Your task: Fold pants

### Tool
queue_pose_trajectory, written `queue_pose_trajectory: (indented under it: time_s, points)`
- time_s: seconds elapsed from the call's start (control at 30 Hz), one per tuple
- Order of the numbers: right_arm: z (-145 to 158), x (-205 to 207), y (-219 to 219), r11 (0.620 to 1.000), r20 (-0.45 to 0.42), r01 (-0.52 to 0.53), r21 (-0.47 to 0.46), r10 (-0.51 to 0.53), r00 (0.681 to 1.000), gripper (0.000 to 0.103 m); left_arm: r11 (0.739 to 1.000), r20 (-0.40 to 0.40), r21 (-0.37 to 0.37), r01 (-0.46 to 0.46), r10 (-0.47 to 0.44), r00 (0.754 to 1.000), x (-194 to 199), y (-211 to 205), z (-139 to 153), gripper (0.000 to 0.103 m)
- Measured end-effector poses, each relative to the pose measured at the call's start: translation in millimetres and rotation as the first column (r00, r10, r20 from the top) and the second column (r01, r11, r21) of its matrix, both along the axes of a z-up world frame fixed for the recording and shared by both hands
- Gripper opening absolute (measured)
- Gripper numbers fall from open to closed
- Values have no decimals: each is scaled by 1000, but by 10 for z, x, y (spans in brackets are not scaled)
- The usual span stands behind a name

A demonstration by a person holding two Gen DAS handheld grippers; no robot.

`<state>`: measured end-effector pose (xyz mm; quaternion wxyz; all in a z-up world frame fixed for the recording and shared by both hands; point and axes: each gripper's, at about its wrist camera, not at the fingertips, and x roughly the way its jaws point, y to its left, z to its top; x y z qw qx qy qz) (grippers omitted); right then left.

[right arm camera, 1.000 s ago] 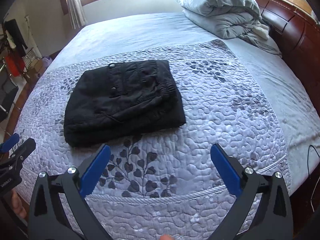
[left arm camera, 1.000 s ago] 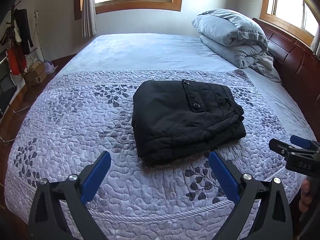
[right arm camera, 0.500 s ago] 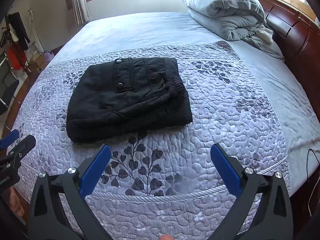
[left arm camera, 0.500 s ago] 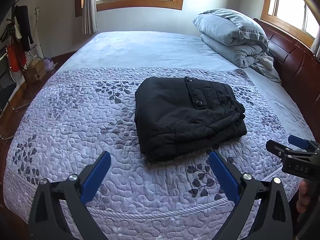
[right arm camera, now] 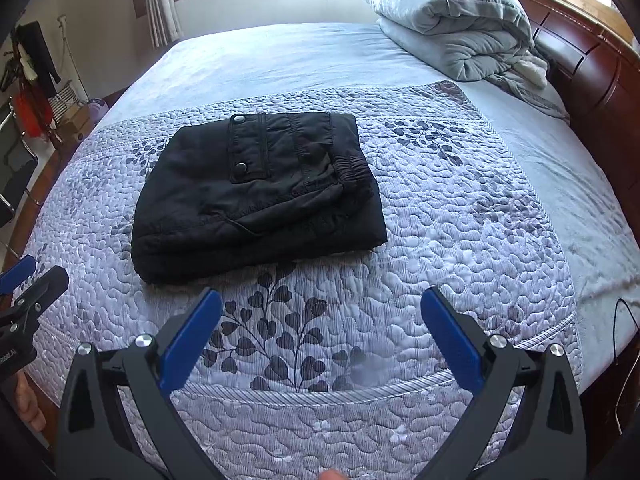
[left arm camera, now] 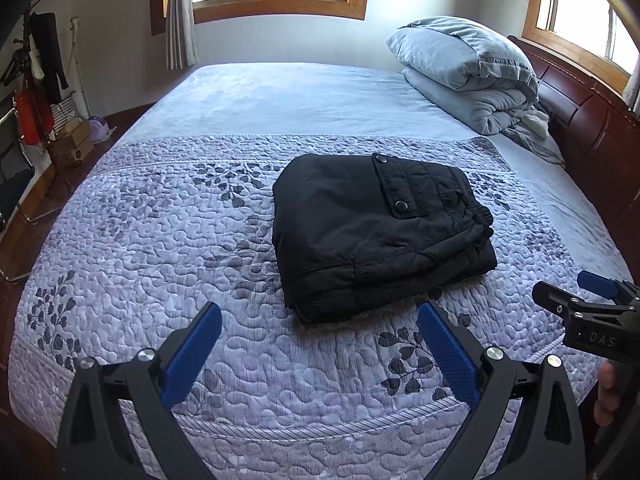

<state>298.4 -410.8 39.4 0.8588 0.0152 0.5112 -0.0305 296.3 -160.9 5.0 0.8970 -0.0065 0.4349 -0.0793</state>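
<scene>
Both my left gripper (left arm camera: 318,334) and right gripper (right arm camera: 320,320) hang wide open and empty above the quilt's (left arm camera: 140,240) near edge, black pants (left arm camera: 376,232) folded mid-quilt; withdrawing straight back should spare the stack.

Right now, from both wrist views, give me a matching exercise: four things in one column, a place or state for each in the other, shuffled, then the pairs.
Things:
1. black pants
2. folded grey duvet
3. left gripper
4. clothes rack

Places or states:
A. on the floor beside the bed, by the wall
B. open, holding nothing
C. piled by the wooden headboard
D. folded, lying on the quilted bedspread

Pairs: 1-D, 2-C, 3-B, 4-A
</scene>
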Motion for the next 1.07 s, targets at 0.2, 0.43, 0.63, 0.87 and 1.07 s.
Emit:
queue_pose_trajectory:
  time_s: [0.2,0.43,0.63,0.87,1.07]
  points:
    - [-10,-2,4,1000,-2,1,-9,-1,1000,100,1000,-5,-1,1,-1,1000,7,7,-26,99]
    - [-35,7,9,1000,-9,-2,-21,1,1000,100,1000,-15,-13,0,-1,1000,7,14,-59,99]
    - [-60,8,-8,1000,-15,4,-24,-4,1000,100,1000,-8,-12,10,-11,1000,3,0,-64,99]
    - [-77,10,-29,1000,-18,10,-24,-10,1000,100,1000,-13,-11,4,-4,1000,17,-21,-64,99]
    - [-85,13,-59,1000,-20,18,-22,-18,1000,100,999,-42,-36,-13,11,999,43,13,-95,99]
